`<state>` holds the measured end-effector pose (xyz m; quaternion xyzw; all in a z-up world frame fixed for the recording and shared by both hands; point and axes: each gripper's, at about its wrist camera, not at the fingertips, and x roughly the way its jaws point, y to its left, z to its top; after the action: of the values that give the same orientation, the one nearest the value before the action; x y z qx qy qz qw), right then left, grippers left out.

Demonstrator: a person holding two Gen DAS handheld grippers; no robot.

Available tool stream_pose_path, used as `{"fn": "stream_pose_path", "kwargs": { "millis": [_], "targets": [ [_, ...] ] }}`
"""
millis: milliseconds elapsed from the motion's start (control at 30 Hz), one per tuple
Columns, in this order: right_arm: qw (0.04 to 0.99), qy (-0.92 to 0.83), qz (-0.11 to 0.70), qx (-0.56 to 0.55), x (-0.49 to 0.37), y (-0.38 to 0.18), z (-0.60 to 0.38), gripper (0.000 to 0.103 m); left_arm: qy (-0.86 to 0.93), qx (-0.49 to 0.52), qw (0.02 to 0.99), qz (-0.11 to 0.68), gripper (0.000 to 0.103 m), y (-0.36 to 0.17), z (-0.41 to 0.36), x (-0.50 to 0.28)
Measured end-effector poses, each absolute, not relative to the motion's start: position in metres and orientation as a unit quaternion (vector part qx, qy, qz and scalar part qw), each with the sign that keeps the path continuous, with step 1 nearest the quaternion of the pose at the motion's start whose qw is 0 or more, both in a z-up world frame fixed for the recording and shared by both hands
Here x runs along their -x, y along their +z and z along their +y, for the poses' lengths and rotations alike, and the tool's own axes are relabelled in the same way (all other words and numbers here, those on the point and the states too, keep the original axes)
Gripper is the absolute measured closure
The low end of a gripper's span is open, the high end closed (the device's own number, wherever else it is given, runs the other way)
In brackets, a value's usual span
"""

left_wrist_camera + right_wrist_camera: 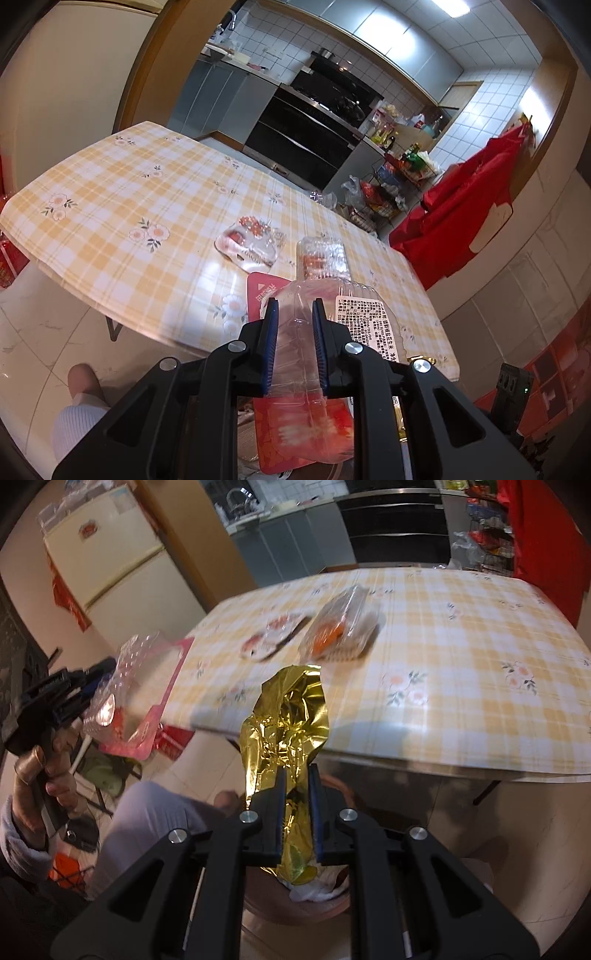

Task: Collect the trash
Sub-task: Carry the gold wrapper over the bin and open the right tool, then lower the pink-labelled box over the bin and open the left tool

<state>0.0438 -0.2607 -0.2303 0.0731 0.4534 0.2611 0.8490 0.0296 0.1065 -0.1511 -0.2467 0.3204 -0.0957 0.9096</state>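
So far, the surface carries two clear packs and, uncollected. The left fingers clamp a clear tray off its edge; the right fingers pinch gold foil above a bin, judging by its rim.

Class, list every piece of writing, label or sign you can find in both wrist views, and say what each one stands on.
White label on the clear plastic package held in the left claw: dense black print, too small and skewed to read.
Red card under that package: white characters and a triangle mark, not legible.
Red sticker on the fridge: blurred, unreadable.
Nothing else carries readable text.
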Motion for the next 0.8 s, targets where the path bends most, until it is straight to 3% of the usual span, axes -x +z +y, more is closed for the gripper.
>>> {"fn": "stream_pose_path", "kwargs": {
  "millis": [433, 533, 700, 767, 800],
  "targets": [
    [0.819, 0.286, 0.494, -0.064, -0.042, -0.26, -0.238, 0.084, -0.095, 0.249, 0.9, 0.344, 0.085, -0.177, 0.105, -0.018],
    [0.812, 0.293, 0.502, -0.062, -0.041, -0.264, -0.233, 0.062, -0.096, 0.246, 0.902, 0.343, 0.085, -0.177, 0.104, -0.018],
    [0.829, 0.264, 0.489, -0.066, -0.045, -0.259, -0.24, 0.036, -0.101, 0.24, 0.901, 0.347, 0.085, -0.179, 0.099, -0.02],
    [0.845, 0.24, 0.473, -0.065, -0.046, -0.252, -0.248, 0.014, -0.103, 0.239, 0.9, 0.35, 0.085, -0.181, 0.097, -0.021],
    [0.853, 0.23, 0.463, -0.066, -0.046, -0.248, -0.252, 0.011, -0.104, 0.238, 0.899, 0.352, 0.085, -0.182, 0.096, -0.021]
  ]
}}
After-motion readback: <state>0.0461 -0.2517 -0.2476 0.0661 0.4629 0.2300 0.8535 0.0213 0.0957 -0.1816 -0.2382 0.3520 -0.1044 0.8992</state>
